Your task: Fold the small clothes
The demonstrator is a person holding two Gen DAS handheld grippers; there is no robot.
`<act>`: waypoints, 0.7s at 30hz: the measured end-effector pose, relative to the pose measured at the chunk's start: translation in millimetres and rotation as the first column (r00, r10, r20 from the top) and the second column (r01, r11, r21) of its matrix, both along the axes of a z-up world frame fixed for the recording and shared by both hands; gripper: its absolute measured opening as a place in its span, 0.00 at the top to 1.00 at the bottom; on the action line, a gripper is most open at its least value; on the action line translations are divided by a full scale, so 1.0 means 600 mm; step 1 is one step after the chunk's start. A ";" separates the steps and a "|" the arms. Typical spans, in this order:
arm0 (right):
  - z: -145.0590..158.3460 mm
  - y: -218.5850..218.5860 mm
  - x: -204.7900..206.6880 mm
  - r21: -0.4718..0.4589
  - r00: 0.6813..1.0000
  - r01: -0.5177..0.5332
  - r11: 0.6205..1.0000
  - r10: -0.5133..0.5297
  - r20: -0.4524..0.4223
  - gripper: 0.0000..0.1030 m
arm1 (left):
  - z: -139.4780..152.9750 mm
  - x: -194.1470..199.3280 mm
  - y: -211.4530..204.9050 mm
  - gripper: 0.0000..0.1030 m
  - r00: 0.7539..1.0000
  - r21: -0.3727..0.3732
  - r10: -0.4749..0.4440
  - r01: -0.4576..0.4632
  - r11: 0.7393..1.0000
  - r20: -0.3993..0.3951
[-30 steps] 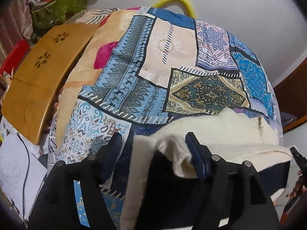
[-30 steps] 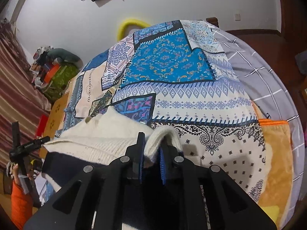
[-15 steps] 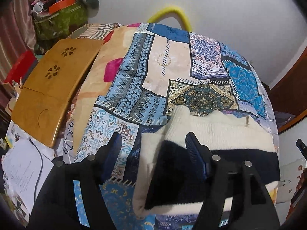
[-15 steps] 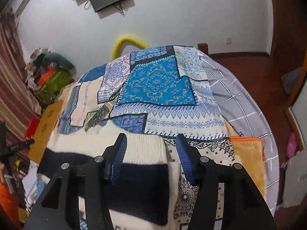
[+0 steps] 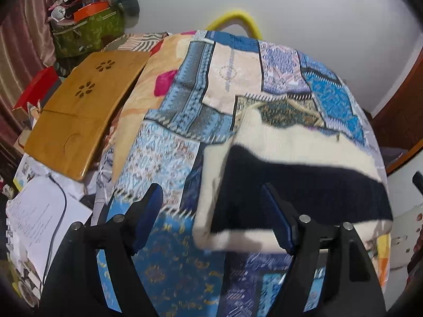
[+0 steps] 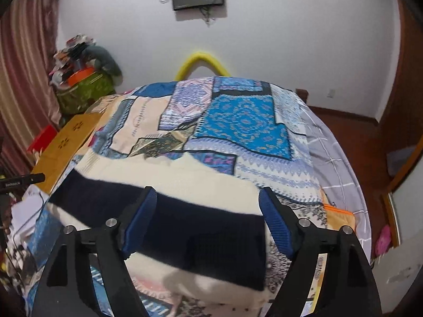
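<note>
A cream knit sweater with a wide navy band (image 5: 290, 174) lies folded flat on the patchwork bedspread (image 5: 185, 111). My left gripper (image 5: 212, 216) hangs above its left edge; the jaws are opening and grip nothing, with the cloth lying below them. In the right wrist view the same sweater (image 6: 185, 227) spreads under my right gripper (image 6: 207, 223). Its blue pads (image 6: 276, 222) stand wide apart and are still opening, clear of the knit. The sweater's near edge is hidden behind both gripper bodies.
A wooden lap table (image 5: 79, 111) and loose papers with a cable (image 5: 39, 216) lie left of the bed. A green bag piled with clutter (image 5: 87, 31) sits in the far corner. A yellow hoop (image 6: 202, 60) rises behind the bed, and a grey checked sheet (image 6: 333, 158) covers its right side.
Both grippers let go of the cream fold they were pinching, opened wide and drew back and up. The sweater dropped flat onto the bedspread.
</note>
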State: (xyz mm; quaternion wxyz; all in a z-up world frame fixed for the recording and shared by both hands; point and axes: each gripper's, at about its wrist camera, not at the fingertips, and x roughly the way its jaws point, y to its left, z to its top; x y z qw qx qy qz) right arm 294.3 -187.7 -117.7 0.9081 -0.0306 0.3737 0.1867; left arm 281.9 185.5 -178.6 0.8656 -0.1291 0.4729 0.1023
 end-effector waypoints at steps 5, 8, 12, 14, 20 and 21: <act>-0.032 0.056 -0.016 -0.029 0.997 -0.070 0.997 0.069 -0.014 0.20 | -0.041 -0.033 -0.002 0.26 0.999 -0.063 0.010 -0.014 0.998 -0.052; -0.056 0.091 -0.023 -0.066 0.993 -0.118 0.991 0.116 -0.037 0.20 | -0.062 -0.050 -0.004 0.26 0.997 -0.106 0.024 -0.032 0.994 -0.074; -0.087 0.126 -0.034 -0.102 0.984 -0.168 0.981 0.161 -0.071 0.20 | -0.082 -0.059 -0.016 0.26 0.995 -0.150 0.010 -0.025 0.988 -0.101; -0.103 0.139 -0.032 -0.120 0.980 -0.186 0.975 0.176 -0.090 0.20 | -0.091 -0.061 -0.023 0.26 0.994 -0.171 0.002 -0.021 0.985 -0.109; -0.136 0.154 -0.031 -0.145 0.973 -0.203 0.968 0.182 -0.145 0.20 | -0.114 -0.053 -0.048 0.26 0.992 -0.239 -0.029 -0.002 0.971 -0.126; -0.143 0.153 -0.029 -0.145 0.971 -0.204 0.968 0.182 -0.155 0.20 | -0.116 -0.051 -0.051 0.26 0.991 -0.246 -0.037 0.004 0.969 -0.128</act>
